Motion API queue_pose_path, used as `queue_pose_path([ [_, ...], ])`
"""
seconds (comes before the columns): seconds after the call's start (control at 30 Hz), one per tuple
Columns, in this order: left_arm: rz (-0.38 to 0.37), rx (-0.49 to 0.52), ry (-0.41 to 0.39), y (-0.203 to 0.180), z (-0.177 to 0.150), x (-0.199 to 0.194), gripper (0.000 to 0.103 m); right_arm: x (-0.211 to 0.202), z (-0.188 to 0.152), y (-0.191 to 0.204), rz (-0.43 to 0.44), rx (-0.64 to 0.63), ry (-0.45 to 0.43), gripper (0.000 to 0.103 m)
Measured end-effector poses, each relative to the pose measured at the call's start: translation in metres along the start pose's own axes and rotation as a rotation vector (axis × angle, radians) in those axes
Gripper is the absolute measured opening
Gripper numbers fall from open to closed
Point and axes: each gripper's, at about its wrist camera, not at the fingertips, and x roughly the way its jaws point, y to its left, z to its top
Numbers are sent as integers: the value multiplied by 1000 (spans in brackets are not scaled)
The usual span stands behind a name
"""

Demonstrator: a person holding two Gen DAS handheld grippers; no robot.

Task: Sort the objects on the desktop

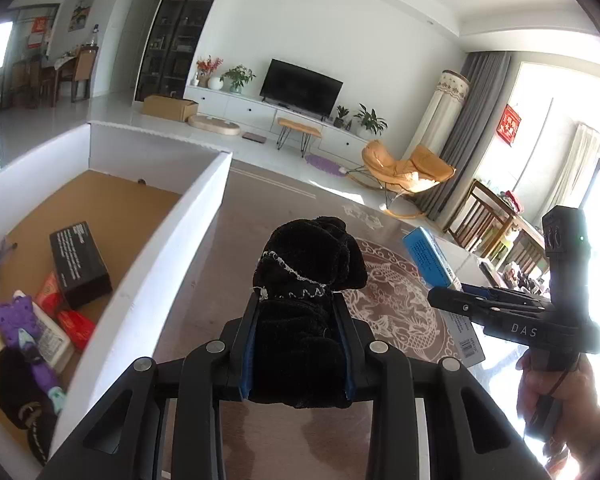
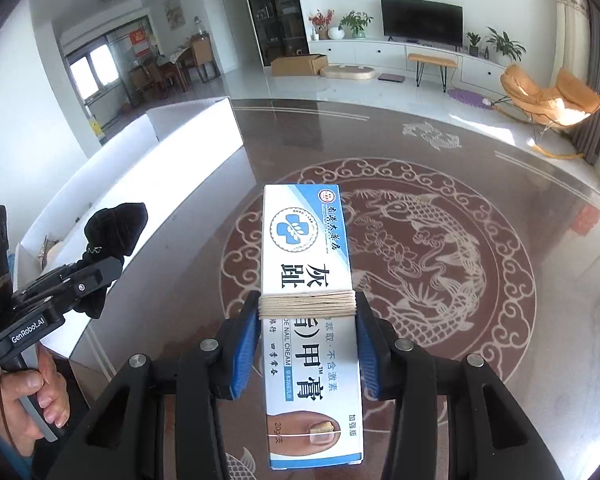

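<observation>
- The left gripper clamps a black plush toy, held just right of the white box wall and above the table.
- The right gripper pinches a nail cream carton bound with string, further right of the white box.
- Inside the white box lie a black carton and red packets.

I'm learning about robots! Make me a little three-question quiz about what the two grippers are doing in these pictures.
1. True or false: the left gripper holds a black velvet cloth bundle.
2. What is wound around the white and blue nail cream box in the right gripper?
3. Where does the black rectangular box lie: A) on the table, B) inside the white-walled cardboard box?

Key: 1 true; 2 beige string; 3 B.
</observation>
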Motion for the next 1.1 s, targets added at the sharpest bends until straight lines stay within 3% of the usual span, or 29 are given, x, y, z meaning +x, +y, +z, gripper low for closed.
queue_pose_path([
  [0.1,88,-9,-80,36,40,-43,32,4,48,58,95,-66,-58,45],
  [0.2,239,-29,-90,87,62,-64,32,17,88,124,203,-125,-89,45],
  [0.33,432,-97,20,162,60,-58,32,51,112,212,324,-186,-74,45],
  [0.5,540,-195,214,218,33,-35,39,124,102,283,380,-203,65,46],
  [0.53,542,-203,220,220,27,-36,47,141,96,290,385,-195,121,51],
  [0.57,540,-207,213,221,24,-39,66,155,90,294,385,-181,170,65],
  [0.63,555,-196,168,217,19,-49,92,170,79,295,370,-152,217,81],
  [0.7,582,-164,116,210,19,-59,95,171,73,292,346,-143,226,82],
  [0.8,593,-142,76,197,23,-71,96,162,70,285,305,-159,215,92],
  [0.87,672,-151,77,188,27,-75,103,152,77,273,265,-168,199,97],
  [0.93,687,-149,66,183,31,-78,103,143,82,262,211,-163,202,97],
  [1.0,685,-159,84,177,33,-78,103,140,86,257,172,-147,228,98],
  [1.1,780,-120,120,164,34,-79,103,140,93,250,164,-116,306,98],
])
